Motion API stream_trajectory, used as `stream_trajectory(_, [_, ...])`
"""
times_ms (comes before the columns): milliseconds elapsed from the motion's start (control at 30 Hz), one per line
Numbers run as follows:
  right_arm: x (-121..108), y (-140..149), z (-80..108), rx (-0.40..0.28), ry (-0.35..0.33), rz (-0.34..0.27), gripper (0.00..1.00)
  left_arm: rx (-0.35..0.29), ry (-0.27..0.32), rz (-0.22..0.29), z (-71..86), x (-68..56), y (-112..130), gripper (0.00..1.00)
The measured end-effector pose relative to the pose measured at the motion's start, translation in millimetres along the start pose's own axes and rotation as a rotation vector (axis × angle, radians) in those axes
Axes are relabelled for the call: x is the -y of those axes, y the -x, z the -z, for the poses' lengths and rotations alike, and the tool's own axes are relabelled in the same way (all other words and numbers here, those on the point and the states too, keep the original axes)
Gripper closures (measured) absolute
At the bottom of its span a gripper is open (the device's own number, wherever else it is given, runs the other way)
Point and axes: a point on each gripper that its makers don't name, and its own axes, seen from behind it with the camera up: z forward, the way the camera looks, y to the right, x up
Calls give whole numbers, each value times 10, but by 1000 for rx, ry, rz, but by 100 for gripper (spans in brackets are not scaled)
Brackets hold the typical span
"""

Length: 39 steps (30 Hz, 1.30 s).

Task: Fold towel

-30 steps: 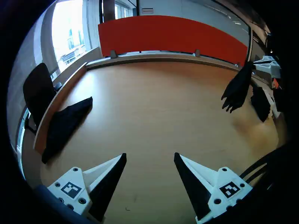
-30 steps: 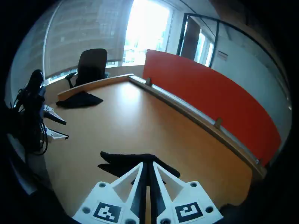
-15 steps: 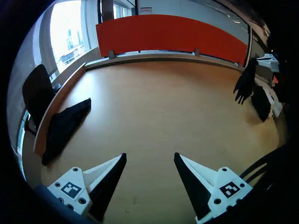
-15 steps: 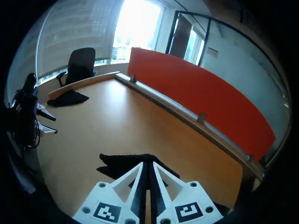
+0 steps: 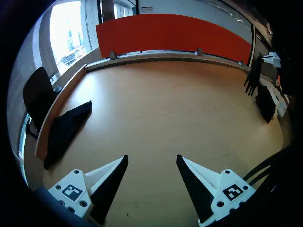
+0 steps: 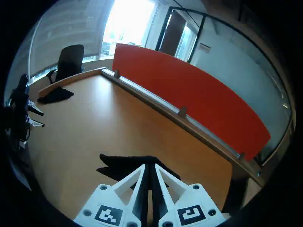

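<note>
Right gripper [image 6: 150, 167] — fingers pressed together, black towel [image 6: 127, 165] pinched between tips and dangled over table [image 6: 94, 113]. Left gripper [image 5: 151, 158] — fingers spread wide, nothing held, poised low over bare wood. Second dark cloth [image 5: 66, 126] laid along table edge, beside chair [image 5: 36, 96]. Red partition [image 5: 170, 34] mounted along far side.

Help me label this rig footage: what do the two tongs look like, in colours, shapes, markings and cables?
The left tongs have white bodies carrying black, wedge-shaped fingers that taper to points, with a square black-and-white marker on each side. Black cables run beside them. The right tongs are built alike: white, slim black fingers, two square markers.
</note>
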Motion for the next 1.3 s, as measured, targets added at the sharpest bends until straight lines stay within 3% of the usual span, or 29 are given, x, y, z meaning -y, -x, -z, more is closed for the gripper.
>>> stream_trajectory(600, [-922,332,128,63,96,-34,96,8,-9,-7,20,-57,-19,6])
stream_trajectory(1300, [-1592,622,216,130,163,-49,96,18,-21,-15,69,-114,6,6])
